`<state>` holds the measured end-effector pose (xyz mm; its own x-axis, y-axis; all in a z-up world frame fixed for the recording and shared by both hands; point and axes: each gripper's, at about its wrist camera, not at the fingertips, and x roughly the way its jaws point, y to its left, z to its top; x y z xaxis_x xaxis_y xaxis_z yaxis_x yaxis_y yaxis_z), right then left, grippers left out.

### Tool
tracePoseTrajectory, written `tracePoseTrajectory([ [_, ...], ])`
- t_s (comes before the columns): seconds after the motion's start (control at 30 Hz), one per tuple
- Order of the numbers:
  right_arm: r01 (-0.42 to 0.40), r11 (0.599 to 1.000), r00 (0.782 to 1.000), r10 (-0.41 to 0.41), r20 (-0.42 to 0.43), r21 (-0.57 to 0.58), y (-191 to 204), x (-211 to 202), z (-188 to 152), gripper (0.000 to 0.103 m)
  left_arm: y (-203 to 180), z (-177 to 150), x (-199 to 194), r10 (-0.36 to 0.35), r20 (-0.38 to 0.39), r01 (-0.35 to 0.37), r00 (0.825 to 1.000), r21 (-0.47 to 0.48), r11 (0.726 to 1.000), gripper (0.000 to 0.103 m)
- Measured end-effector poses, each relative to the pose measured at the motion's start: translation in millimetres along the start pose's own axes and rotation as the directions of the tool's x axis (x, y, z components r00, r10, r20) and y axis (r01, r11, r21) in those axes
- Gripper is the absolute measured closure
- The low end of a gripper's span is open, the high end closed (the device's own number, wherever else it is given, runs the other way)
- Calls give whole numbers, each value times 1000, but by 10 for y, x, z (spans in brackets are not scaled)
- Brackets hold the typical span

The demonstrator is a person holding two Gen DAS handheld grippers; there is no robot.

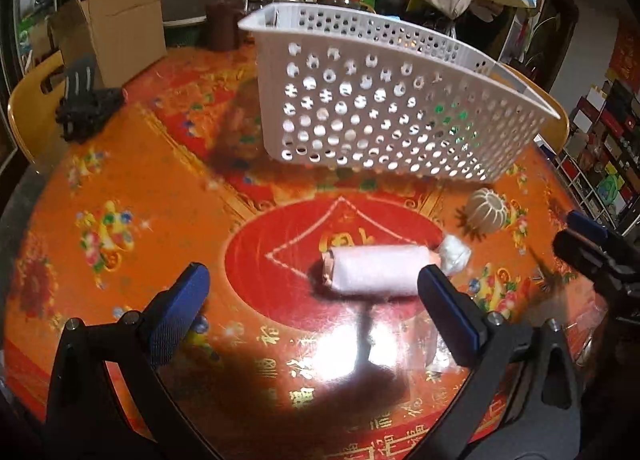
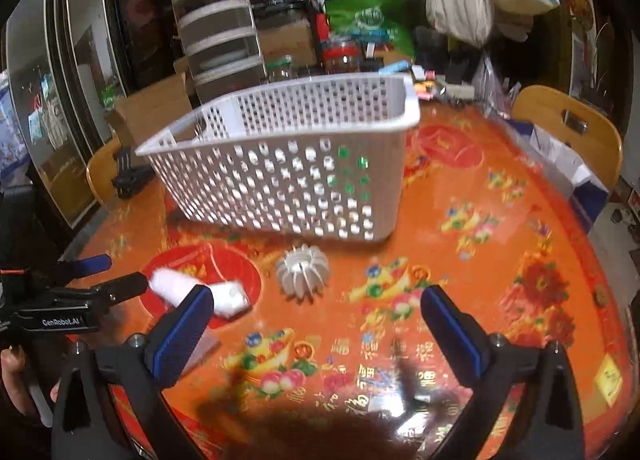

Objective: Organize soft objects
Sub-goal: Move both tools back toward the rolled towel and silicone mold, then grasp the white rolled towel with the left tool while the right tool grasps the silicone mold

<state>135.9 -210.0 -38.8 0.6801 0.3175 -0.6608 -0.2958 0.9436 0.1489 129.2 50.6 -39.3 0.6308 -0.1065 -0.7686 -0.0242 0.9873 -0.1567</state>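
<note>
A soft roll point(image 1: 376, 270) wrapped in white, with a crinkled plastic end, lies on the red-and-orange table top. My left gripper point(image 1: 314, 300) is open; the roll sits just ahead of its blue-padded fingers, close to the right one. A white ribbed ball point(image 2: 303, 274) rests ahead of my right gripper point(image 2: 318, 324), which is open and holds nothing. The white perforated basket point(image 2: 288, 164) stands farther back, and something green shows through its holes. In the right wrist view the roll point(image 2: 176, 286) is at the left, partly behind my left finger, with the left gripper point(image 2: 108, 274) beside it.
A black clamp stand point(image 1: 86, 100) sits at the table's far left. Yellow chairs point(image 2: 568, 128) stand around the round table. Cardboard boxes point(image 1: 120, 28), jars, bags and a drawer unit point(image 2: 220, 36) crowd the back. A blue box point(image 2: 560, 156) lies at the right edge.
</note>
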Motion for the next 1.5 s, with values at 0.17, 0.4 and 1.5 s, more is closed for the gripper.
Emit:
tracePoseTrajectory([
  [0.17,-8,1000,999,9,-49,2,-8,264,-37,0,-119,-19,141,-4,-26,5,1000,31,1000,0],
  [0.4,-3,1000,996,0,-85,-25,68,498,1,1,-282,-6,293,7,-51,-3,999,75,997,0],
  [1.5,26,997,989,-36,-141,-72,179,876,167,59,-401,-16,432,-13,-30,17,999,134,991,30],
])
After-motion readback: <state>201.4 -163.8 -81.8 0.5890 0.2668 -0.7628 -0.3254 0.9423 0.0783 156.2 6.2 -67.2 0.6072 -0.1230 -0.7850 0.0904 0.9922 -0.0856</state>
